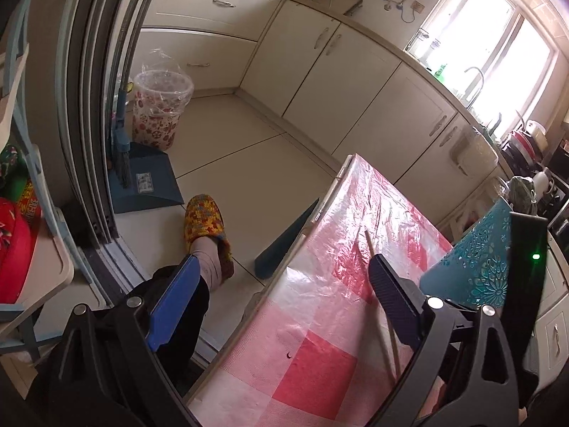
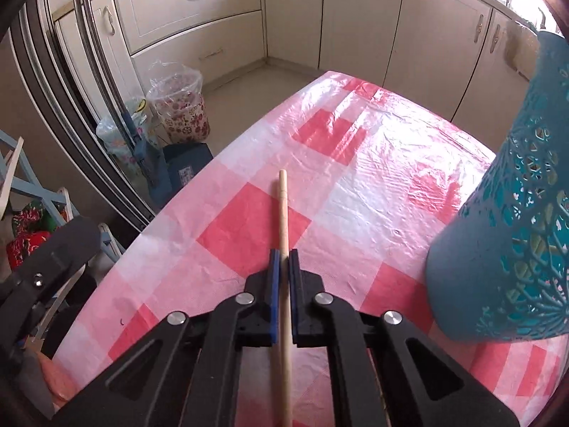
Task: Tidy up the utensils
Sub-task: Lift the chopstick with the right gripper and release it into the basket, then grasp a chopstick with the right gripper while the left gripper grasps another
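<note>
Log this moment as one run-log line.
stage: pick-up | right gripper: shut on chopstick | left gripper: open, empty | teal holder: on checked table, right of chopstick

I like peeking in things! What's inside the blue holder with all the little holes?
Through the blue holder's holes, yellowish and green bits show. Its top is out of view, so what they are stays hidden.

My right gripper (image 2: 283, 258) points steeply down, its jaws closed tight on a thin wooden stick (image 2: 282, 210). My left gripper (image 1: 281, 267) tilts downward with jaws wide apart, holding nothing.
</note>
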`<action>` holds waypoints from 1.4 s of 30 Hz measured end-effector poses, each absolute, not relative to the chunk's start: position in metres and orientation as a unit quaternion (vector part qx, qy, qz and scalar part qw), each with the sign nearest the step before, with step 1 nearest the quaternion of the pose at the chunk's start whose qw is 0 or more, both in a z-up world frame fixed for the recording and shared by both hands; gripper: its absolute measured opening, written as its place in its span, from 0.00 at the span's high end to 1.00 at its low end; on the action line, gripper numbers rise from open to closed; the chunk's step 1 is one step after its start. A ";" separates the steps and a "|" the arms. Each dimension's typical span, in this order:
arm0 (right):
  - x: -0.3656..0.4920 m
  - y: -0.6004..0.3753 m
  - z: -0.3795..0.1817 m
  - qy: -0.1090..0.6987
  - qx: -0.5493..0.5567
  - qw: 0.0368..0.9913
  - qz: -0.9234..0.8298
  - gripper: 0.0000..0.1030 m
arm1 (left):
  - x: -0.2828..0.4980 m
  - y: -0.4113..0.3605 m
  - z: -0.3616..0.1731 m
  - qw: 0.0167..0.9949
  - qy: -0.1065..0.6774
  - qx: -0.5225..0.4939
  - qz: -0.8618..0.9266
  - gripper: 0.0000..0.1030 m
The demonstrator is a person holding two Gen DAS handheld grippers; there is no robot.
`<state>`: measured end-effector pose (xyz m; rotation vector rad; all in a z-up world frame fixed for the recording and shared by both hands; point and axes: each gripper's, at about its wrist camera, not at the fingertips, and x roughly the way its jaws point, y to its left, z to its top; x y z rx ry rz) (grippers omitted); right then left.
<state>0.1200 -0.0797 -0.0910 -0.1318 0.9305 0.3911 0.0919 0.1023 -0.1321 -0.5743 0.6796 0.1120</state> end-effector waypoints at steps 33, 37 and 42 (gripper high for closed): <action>0.064 -0.231 0.031 0.141 0.132 0.981 -0.013 0.81 | 0.102 0.074 -0.130 0.913 0.356 -0.193 0.043 0.10; 0.015 -0.225 0.021 0.158 0.129 0.979 0.000 0.73 | 0.103 0.072 -0.130 0.913 0.359 -0.189 0.043 0.09; -0.015 -0.200 -0.036 0.285 0.113 0.951 0.033 0.73 | 0.104 0.070 -0.131 0.911 0.366 -0.187 0.041 0.09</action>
